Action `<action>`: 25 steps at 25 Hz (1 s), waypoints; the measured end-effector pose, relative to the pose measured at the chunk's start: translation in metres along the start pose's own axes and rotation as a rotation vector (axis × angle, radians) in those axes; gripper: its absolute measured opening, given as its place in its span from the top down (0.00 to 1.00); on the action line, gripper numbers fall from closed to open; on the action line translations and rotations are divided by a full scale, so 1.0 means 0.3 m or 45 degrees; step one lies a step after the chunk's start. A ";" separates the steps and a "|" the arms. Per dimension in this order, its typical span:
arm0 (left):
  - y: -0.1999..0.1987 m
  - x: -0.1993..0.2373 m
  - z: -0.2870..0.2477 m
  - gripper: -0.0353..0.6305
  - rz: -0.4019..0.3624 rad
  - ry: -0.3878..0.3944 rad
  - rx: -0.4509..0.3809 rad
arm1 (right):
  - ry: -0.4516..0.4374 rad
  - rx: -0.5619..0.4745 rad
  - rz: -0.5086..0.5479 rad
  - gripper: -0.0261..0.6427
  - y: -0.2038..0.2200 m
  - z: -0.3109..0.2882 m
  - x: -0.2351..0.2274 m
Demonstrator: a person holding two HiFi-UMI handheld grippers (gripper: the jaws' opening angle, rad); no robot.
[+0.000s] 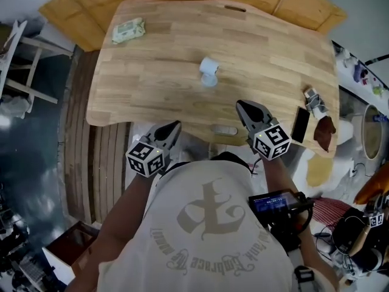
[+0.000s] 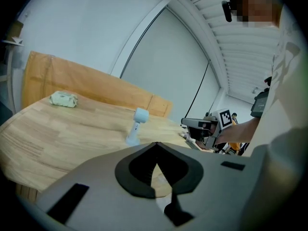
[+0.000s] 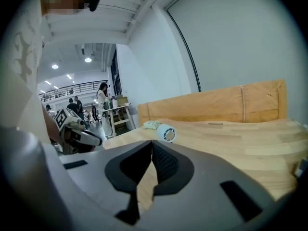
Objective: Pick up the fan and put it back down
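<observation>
Fan (image 1: 208,72) is standing upright on its base out in the middle of the worktop (image 1: 152,90), well clear of both my tools, so neither one has it.

My left tool (image 1: 176,125) sits right at the near edge of the worktop. Its jaws are closed up, tips touching, with nothing in them. From that tool's own camera the fan is out ahead, a hair left of where the tips point, head on top and base flat on the wood.

My right tool (image 1: 242,104) is over the near part of the worktop. It's closer to the fan than the left one but apart from it, and its jaws are pressed together on nothing too. Through its camera only the fan's round head peeks over the closed tips, just to their right, grille side showing.

Other stuff:
- A pack of wipes (image 1: 128,30) is way off at the far corner, ahead and left of the left tool.
- A black phone (image 1: 300,125) lies just right of the right tool.
- A small pale flat thing (image 1: 225,129) sits near the worktop edge between the two tools. Can't tell what it is.
</observation>
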State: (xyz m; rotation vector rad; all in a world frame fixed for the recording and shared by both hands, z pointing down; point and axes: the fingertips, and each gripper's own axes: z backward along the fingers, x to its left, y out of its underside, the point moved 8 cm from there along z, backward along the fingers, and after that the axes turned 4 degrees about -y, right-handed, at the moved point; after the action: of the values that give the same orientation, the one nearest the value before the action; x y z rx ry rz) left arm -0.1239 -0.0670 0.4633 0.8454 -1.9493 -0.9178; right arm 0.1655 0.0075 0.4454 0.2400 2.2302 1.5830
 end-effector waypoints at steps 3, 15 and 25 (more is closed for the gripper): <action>0.007 -0.011 0.000 0.93 -0.012 0.016 0.005 | -0.010 -0.016 -0.023 0.94 0.017 0.030 0.045; 0.009 -0.061 -0.032 0.93 -0.041 0.049 0.015 | -0.044 -0.031 -0.076 0.94 0.074 0.079 0.097; -0.004 -0.076 -0.050 0.93 -0.043 0.021 0.021 | -0.094 -0.032 -0.070 0.94 0.058 0.065 0.066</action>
State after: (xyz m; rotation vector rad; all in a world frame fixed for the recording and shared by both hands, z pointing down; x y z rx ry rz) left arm -0.1004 -0.0536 0.4600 0.8952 -1.9360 -0.9132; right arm 0.1542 0.0376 0.4520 0.2242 2.1415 1.5472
